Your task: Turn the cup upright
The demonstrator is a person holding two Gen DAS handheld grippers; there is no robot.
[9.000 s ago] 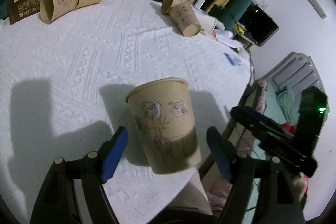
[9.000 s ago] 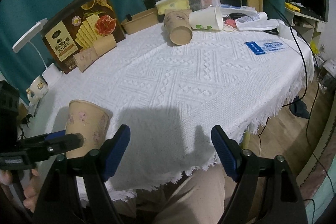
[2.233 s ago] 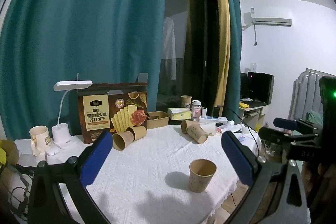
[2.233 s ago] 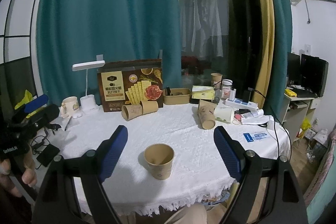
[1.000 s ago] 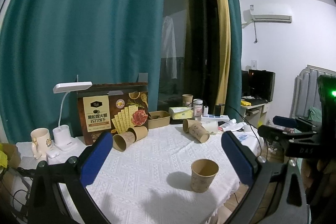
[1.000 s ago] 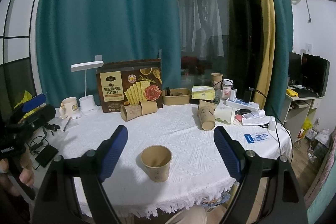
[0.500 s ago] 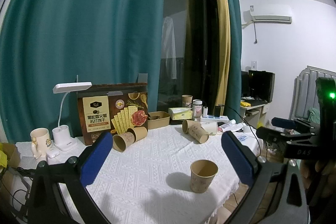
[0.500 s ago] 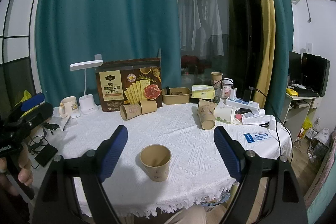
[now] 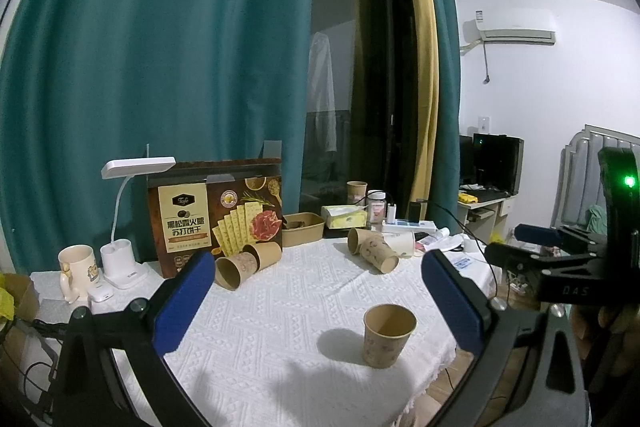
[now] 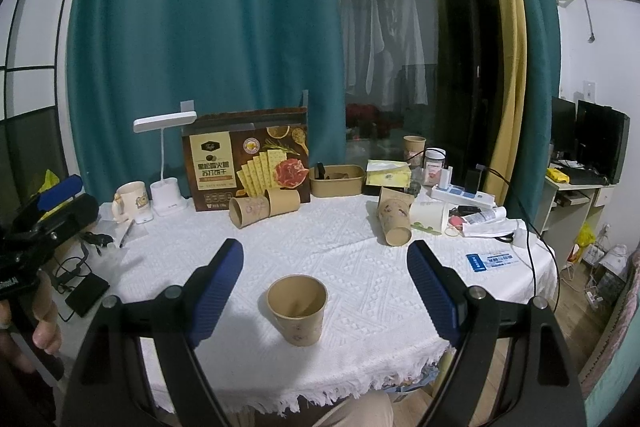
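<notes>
A brown paper cup (image 9: 387,335) stands upright, mouth up, near the front edge of the white tablecloth (image 9: 280,307); it also shows in the right wrist view (image 10: 297,310). My left gripper (image 9: 316,301) is open and empty, held back well above the table. My right gripper (image 10: 325,293) is open and empty, also held back, with the cup low between its blue fingers (image 10: 216,291). The right gripper body shows at the right of the left wrist view (image 9: 560,259).
Two paper cups (image 10: 264,207) lie on their sides by a cracker box (image 10: 248,163). Another cup (image 10: 394,221) and a white cup (image 10: 430,217) lie at the back right. A mug (image 10: 130,199), desk lamp (image 10: 166,163), tray (image 10: 337,181) and tissue box (image 10: 388,173) stand behind.
Both grippers stay pulled back and open; the views have shifted only slightly. The cup has stayed upright in place.
</notes>
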